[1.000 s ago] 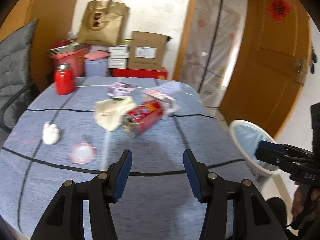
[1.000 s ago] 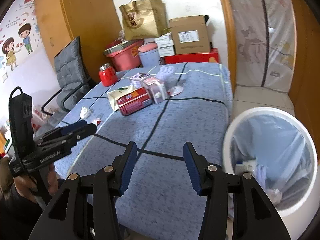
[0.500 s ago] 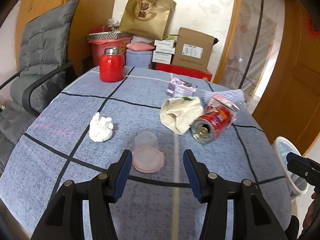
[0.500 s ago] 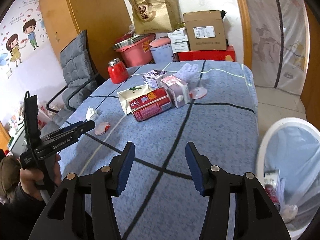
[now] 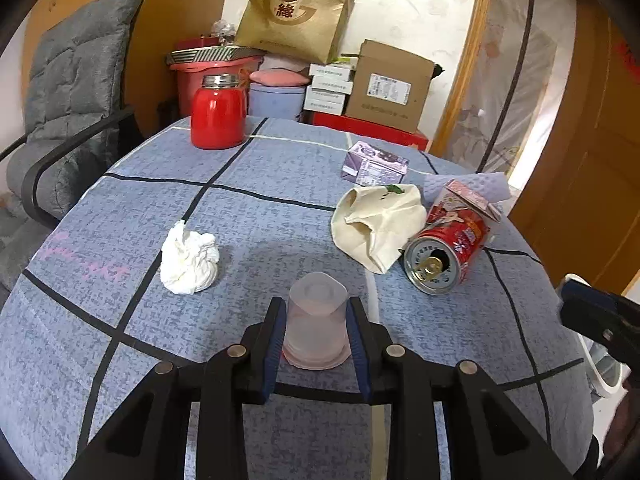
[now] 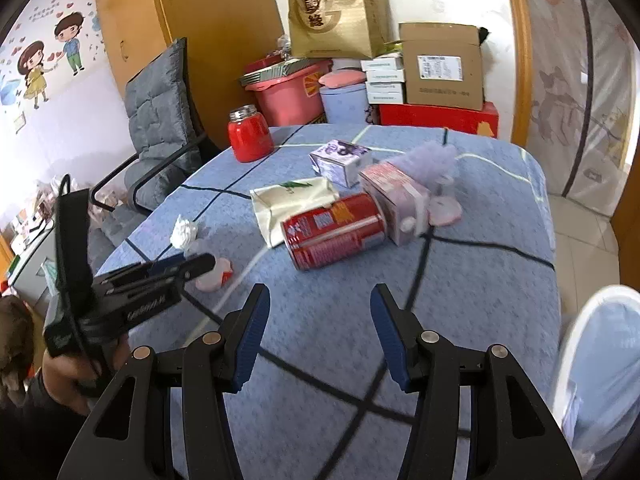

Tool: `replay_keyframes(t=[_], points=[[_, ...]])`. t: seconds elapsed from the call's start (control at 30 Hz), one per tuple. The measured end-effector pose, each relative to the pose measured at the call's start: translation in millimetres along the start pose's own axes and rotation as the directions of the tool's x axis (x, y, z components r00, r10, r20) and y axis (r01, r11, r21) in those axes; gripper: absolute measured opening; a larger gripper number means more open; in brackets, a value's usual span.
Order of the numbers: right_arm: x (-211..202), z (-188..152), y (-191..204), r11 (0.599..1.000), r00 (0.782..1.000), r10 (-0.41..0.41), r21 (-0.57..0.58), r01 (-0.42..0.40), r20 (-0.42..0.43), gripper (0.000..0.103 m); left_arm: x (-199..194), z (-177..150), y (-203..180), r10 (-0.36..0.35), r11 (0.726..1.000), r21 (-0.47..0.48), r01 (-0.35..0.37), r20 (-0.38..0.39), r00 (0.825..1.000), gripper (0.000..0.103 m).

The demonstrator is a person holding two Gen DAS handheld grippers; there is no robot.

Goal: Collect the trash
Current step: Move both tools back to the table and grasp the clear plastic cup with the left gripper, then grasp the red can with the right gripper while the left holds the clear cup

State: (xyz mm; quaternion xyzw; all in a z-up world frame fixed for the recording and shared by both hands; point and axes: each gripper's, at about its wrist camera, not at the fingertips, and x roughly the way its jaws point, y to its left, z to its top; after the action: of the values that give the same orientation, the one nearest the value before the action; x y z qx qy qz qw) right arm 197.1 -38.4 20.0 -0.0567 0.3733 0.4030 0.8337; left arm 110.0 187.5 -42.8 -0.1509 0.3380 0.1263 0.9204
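Pinching the upside-down translucent plastic cup (image 5: 316,322) between its blue-padded fingers (image 5: 275,344), the left gripper (image 5: 316,312) holds it against the blue checked tablecloth (image 5: 248,216) near the table's front edge. Only the left wrist view shows that grip squarely; from the right wrist view the cup (image 6: 212,276) is half hidden behind the left gripper's black body. The right wrist view alone shows the white-rimmed trash bin (image 6: 592,364), lined with pale blue plastic, beside the table, and the right gripper (image 6: 320,316) with its fingers spread wide over bare cloth, holding nothing. On the table lie one crumpled white tissue (image 5: 188,258), soft and lumpy; one red aluminium can (image 5: 446,256) on its side with its opened top facing the left camera; one limp cream cloth pouch (image 5: 378,224) touching the can; two small cartons, a purple one (image 5: 374,168) and a pink one (image 5: 466,200); and one glossy red jar (image 5: 218,114) with a metal lid standing upright at the far side.
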Motion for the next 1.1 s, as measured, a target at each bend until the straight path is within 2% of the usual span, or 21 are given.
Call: replay_keyframes(t=[0.17,0.5,0.77,0.9,1.0,1.1], points=[[23,12,14,0.998,0.998,-0.060,-0.037,0.060,0.004,0.053,-7,-1,2,-0.014,1.000,0.006,0.014,0.008,1.000,0.031],[73,15,20,0.985,0.984,-0.170,-0.039,0.168,-0.061,0.053,-17,-3,14,-0.031,0.999,0.007,0.031,0.011,0.999,0.031],[49,4,-17,0.968,0.967,-0.247,0.016,0.249,-0.066,0.053,-17,-4,13,-0.048,0.999,0.009,0.048,0.013,0.999,0.031],[27,-8,-47,0.947,0.950,-0.303,0.085,0.309,-0.074,0.053,-16,-5,5,-0.062,0.998,0.018,0.061,0.010,0.998,0.031],[13,-8,-54,0.952,0.963,-0.264,0.150,0.269,-0.050,0.053,-16,-6,0,-0.072,0.997,0.030,0.072,0.008,0.997,0.031],[13,0,-40,0.968,0.979,-0.202,0.152,0.201,-0.010,0.053,-16,-6,-5,-0.077,0.996,0.036,0.077,0.011,0.997,0.031]])
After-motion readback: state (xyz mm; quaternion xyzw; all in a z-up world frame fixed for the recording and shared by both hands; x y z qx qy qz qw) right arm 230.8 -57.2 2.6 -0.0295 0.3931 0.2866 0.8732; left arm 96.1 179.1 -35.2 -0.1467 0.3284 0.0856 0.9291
